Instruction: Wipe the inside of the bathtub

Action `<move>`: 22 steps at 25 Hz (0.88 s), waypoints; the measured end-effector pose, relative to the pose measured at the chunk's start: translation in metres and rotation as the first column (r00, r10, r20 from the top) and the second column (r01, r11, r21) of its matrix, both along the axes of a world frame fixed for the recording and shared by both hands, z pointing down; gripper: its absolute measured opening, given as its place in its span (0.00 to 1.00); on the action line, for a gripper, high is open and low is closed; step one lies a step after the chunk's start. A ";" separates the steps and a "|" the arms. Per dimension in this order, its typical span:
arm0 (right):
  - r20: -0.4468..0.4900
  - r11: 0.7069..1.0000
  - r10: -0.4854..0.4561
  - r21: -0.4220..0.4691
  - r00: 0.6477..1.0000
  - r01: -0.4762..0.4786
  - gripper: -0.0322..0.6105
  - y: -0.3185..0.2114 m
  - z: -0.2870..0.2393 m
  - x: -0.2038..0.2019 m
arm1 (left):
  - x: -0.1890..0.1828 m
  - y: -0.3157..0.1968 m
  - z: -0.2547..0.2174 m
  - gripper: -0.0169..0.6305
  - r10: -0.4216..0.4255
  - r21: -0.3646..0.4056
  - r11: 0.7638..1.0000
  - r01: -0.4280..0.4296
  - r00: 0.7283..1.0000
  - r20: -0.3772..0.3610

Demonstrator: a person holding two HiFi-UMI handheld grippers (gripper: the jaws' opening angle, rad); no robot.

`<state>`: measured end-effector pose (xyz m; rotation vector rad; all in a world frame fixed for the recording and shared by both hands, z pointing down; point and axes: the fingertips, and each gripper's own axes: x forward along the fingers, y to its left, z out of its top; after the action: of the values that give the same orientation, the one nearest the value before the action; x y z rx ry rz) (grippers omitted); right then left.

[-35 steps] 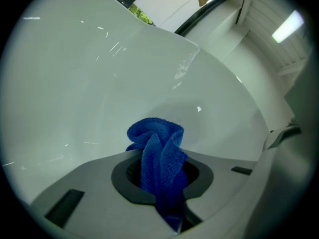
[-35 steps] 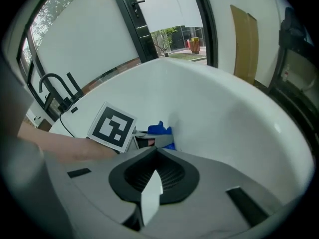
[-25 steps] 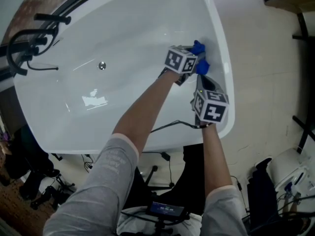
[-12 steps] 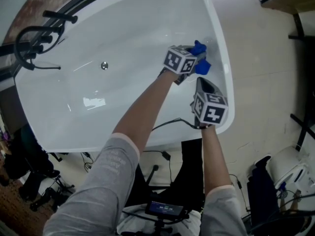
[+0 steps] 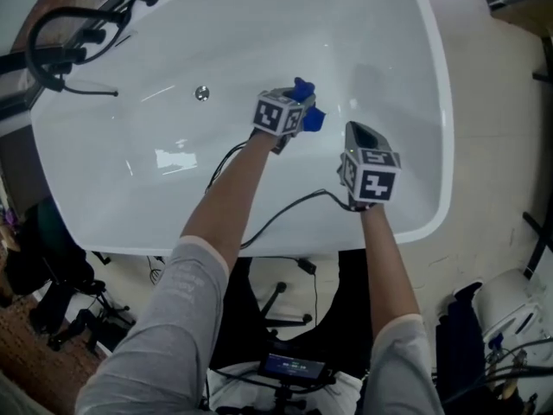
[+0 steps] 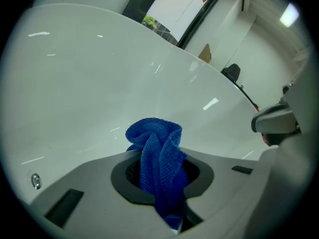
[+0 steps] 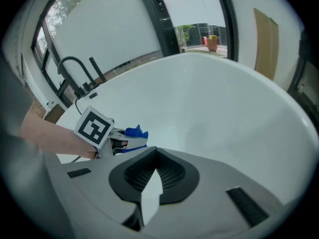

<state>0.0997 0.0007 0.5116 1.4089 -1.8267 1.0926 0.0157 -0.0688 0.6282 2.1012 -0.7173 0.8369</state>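
The white bathtub (image 5: 436, 102) fills the head view. My left gripper (image 5: 302, 104) reaches into it over the sloping inner wall, shut on a bunched blue cloth (image 5: 308, 115). In the left gripper view the cloth (image 6: 157, 153) sticks up from between the jaws against the tub wall (image 6: 99, 83). To the right and nearer me, my right gripper (image 5: 358, 133) hovers inside the tub, its jaws together with nothing in them. From the right gripper view (image 7: 149, 188), the left gripper (image 7: 128, 141) and the cloth (image 7: 135, 132) show just ahead to the left.
The drain (image 5: 201, 93) lies on the tub floor left of the cloth. A black tap with a hose (image 5: 60, 37) stands at the tub's far left end. A black cable (image 5: 276, 214) runs over the near rim. Chairs and gear stand on the floor beside the tub.
Both grippers have moved away from the tub's right wall toward its middle, the left one carrying the blue cloth along. The drain is closer to the left gripper now.
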 end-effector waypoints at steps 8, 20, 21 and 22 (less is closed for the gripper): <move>-0.016 0.986 -0.166 -0.014 0.986 0.166 0.06 -0.023 0.080 -0.057 | -0.087 0.010 0.103 0.15 -0.123 -0.031 0.991 0.128 0.984 0.126; 0.003 0.973 -0.227 -0.045 0.974 0.227 0.06 -0.024 0.167 -0.073 | -0.121 0.005 0.229 0.15 -0.183 -0.056 0.977 0.204 0.948 0.261; 0.005 0.973 -0.226 -0.047 0.974 0.226 0.07 -0.024 0.170 -0.072 | -0.123 0.004 0.236 0.15 -0.179 -0.059 0.978 0.202 0.945 0.273; 0.006 0.973 -0.226 -0.048 0.974 0.226 0.07 -0.023 0.172 -0.071 | -0.124 0.004 0.243 0.15 -0.175 -0.060 0.978 0.200 0.942 0.286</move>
<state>0.0284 -0.0222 0.6834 1.1399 -1.8947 1.0128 -0.1088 -0.0646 0.8714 1.8204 -0.9942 1.0489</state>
